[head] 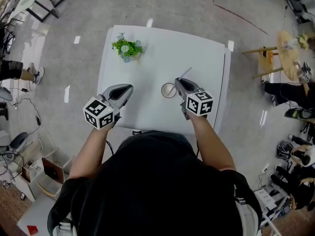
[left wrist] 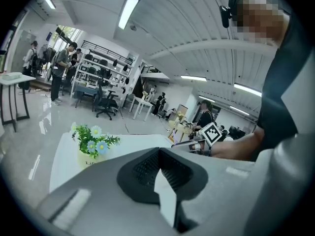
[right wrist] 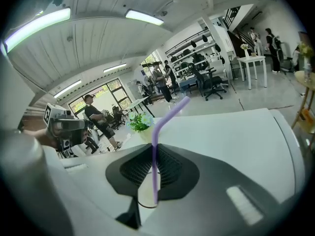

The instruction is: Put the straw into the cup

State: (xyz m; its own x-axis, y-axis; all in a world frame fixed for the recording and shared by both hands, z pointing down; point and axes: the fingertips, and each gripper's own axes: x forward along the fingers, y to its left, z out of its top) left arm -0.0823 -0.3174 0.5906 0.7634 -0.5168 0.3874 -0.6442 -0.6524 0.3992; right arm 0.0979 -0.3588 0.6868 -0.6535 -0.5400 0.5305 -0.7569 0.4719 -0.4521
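A purple bendy straw [right wrist: 155, 151] stands upright between the jaws of my right gripper [right wrist: 154, 149], which is shut on it. Its bent top leans up to the right. In the head view the straw [head: 185, 73] pokes out past my right gripper [head: 178, 81], just right of the small round cup [head: 168, 90] on the white table [head: 206, 58]. Through the gap under the jaws the cup [right wrist: 145, 194] shows with the straw's lower end over its mouth. My left gripper [head: 129, 87] hovers at the table's left, shut and empty [left wrist: 160, 151].
A small pot of blue and white flowers [head: 127, 48] stands at the table's far left [left wrist: 91, 144]. A wooden stool [head: 266, 59] and a round wooden table [head: 287, 48] are on the floor to the right. Seated people's legs line the right edge.
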